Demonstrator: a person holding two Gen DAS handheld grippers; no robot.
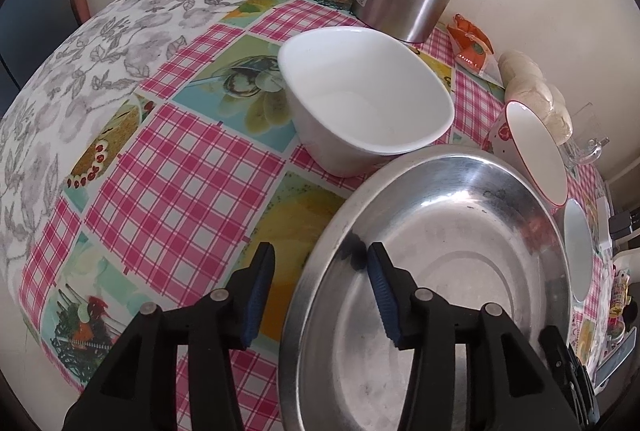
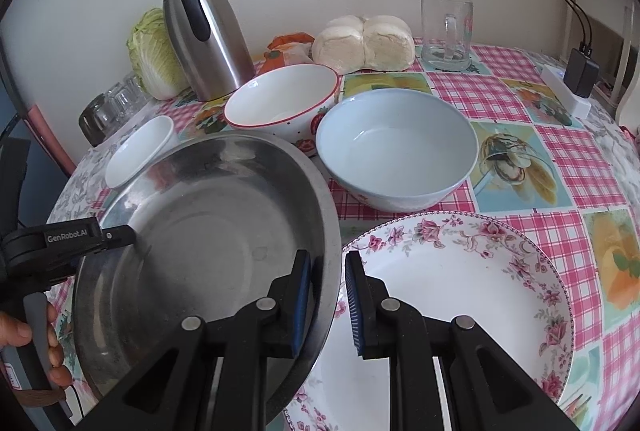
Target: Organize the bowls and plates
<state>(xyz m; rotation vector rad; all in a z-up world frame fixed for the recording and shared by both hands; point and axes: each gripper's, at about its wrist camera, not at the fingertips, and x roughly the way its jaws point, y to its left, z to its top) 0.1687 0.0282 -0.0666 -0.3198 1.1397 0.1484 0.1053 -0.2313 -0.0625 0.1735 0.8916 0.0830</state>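
**Steel pan between two grippers**

Right gripper (image 2: 328,295) clamped on near rim of steel pan (image 2: 208,243), pan tilted, overlapping floral plate (image 2: 480,271). Left gripper (image 1: 320,291) straddling opposite rim, jaws apart, pads not pressing. Beyond pan: white bowl (image 1: 368,103), red-rimmed bowl (image 2: 280,99), pale blue bowl (image 2: 396,147). Steel thermos (image 2: 208,39) behind.

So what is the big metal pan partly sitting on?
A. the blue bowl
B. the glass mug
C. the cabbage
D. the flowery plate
D: the right wrist view shows the metal pan's edge overlapping the flowery plate, while the blue bowl stands apart behind it.
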